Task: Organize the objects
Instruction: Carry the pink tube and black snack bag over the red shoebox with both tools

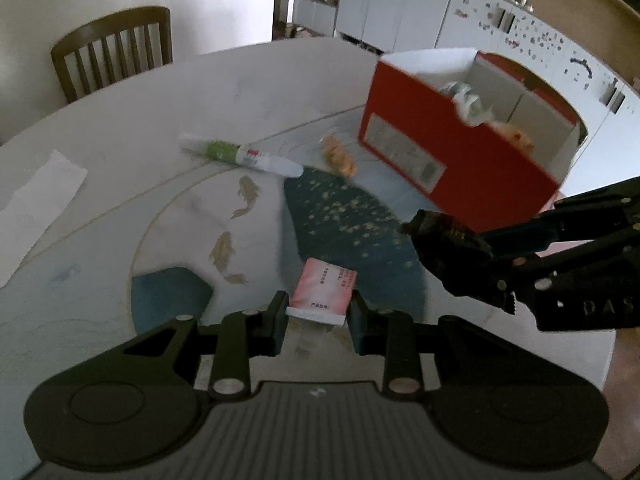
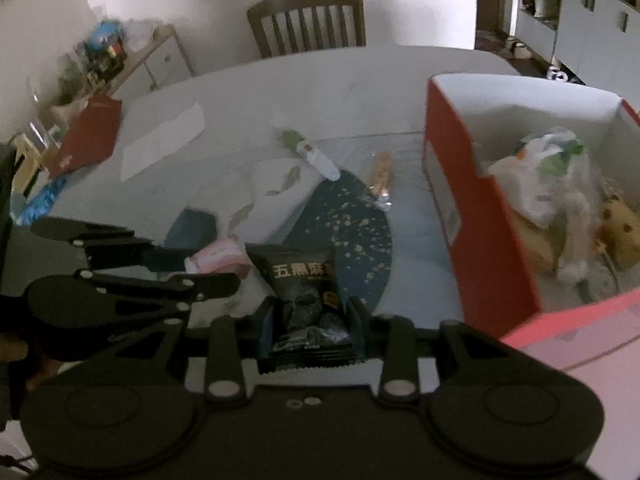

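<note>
Left gripper (image 1: pixel 318 322): jaws narrow, pads pressed on the two sides of a small pink packet (image 1: pixel 323 292), which is held clear above the table (image 1: pixel 120 120).
Right gripper (image 2: pixel 312 320): jaws narrow, clamped on a black snack sachet (image 2: pixel 306 304) at its lower half; the sachet stands upright between the fingers.
Pose: both grippers tilt steeply down over the table, side by side; each shows at the edge of the other's view.
Writing: the black sachet carries large pale Chinese characters, "五黑" legible; the pink packet has small red print, too fine to read. "DAS" shows on the right gripper's body in the left wrist view.
Red box (image 2: pixel 480 216): open-topped, white inside, just right of the grippers, with a white label on its side; bagged items and a yellowish thing lie inside.
Table items: a green-and-white tube (image 1: pixel 240 154) and an orange snack packet (image 1: pixel 339 155) lie near the box; a white paper sheet (image 1: pixel 36 204) lies well apart to the left.
Background: a wooden chair (image 1: pixel 114 50) at the table's far edge.
</note>
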Tool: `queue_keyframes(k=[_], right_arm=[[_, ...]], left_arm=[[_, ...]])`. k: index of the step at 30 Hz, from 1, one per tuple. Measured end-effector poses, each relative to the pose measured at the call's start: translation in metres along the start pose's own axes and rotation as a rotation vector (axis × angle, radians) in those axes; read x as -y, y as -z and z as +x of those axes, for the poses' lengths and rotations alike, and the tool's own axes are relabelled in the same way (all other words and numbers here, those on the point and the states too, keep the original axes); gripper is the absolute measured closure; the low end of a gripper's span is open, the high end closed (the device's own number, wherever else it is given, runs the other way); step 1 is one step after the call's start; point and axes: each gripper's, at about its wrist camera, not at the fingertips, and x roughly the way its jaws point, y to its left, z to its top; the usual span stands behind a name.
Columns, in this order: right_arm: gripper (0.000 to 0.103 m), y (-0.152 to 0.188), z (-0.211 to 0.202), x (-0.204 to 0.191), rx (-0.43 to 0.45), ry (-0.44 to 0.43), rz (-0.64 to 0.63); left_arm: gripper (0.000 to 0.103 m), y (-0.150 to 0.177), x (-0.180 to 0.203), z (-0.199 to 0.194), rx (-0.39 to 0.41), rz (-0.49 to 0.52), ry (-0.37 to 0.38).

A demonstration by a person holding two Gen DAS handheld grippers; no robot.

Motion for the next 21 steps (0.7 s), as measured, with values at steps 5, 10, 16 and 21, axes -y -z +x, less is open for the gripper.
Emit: queue_keyframes(k=[5,10,16,21], right_arm=[[0.067,0.000,-0.026,0.011,0.052,-0.002,0.004],[0.067,-0.001,-0.049,0.022,0.098,-0.004,-0.018],[0.067,-0.003,-0.070,0.045,0.141,-0.011,-0.026],[0.067,-0.004,-0.081,0.067,0.156,-0.010,-0.021]], left_arm=[[0.073,-0.006,0.021,-0.020,0.034,-0.001,0.000],[0.073,-0.016,0.046,-0.033,0.073,0.004,-0.012],[0.073,-0.033,0.075,-0.041,0.116,0.006,-0.026],[0.073,-0.046,0.099,-0.038,0.130,0.013,-0.030]])
